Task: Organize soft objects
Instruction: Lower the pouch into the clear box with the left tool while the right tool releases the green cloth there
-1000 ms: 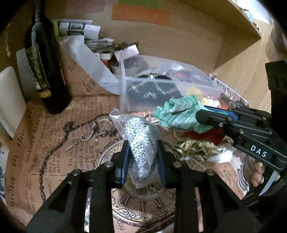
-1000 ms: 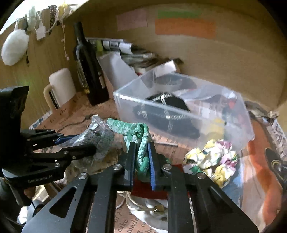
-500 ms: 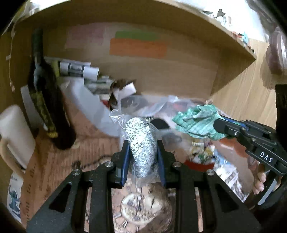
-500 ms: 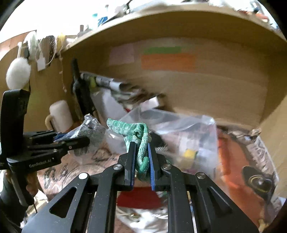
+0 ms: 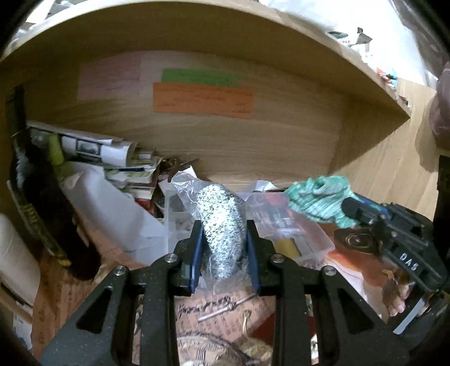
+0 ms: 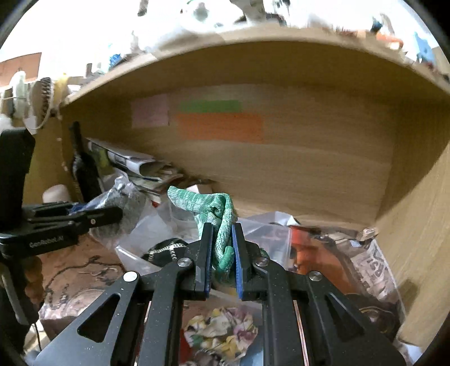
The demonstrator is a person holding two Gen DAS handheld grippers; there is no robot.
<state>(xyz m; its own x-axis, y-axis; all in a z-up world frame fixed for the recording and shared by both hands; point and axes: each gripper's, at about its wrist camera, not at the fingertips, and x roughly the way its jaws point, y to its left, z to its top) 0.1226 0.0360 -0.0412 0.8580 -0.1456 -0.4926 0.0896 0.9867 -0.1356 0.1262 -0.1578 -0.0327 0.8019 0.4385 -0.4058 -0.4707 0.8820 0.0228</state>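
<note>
The left gripper clamped a speckled grey knit roll in crinkled clear plastic; the right gripper pinched a ribbed green fabric band tight.

Writing on the orange note is too blurred to read. The dark bottle is cut off at the left edge. Shelf-top clutter smears into glare.

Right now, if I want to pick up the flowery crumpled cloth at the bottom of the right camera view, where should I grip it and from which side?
Grip the flowery cloth at its raised, bunched middle, coming from above. It lies in a loose crumpled heap, so a top fold probably gives the pads something to pinch.
</note>
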